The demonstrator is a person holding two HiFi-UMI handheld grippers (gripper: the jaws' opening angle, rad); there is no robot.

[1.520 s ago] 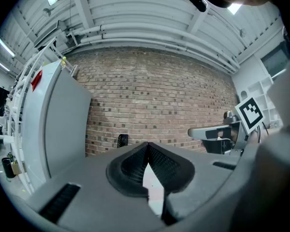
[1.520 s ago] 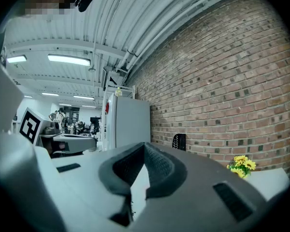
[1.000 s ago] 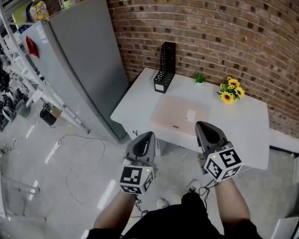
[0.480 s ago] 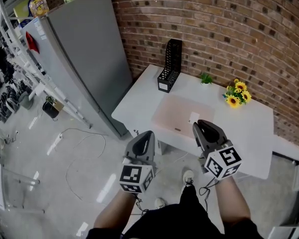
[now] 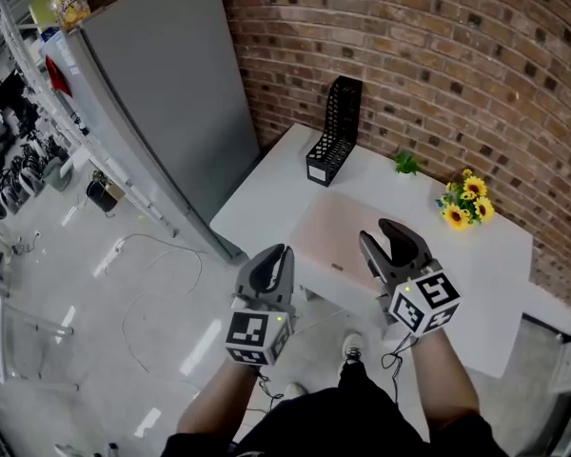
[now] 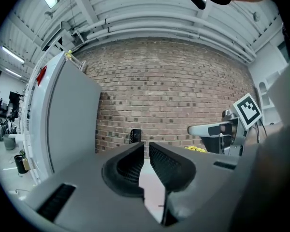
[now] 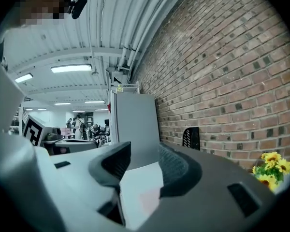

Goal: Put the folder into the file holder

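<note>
white table [image 5: 266,196] with pink folder [image 5: 331,234] | brick wall [image 5: 457,46] behind | grey cabinet [image 5: 171,93] left

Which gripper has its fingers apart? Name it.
The right gripper: its fingers stand apart, have just been opening, and hold nothing between them. The left gripper has its fingers shut together.
</note>
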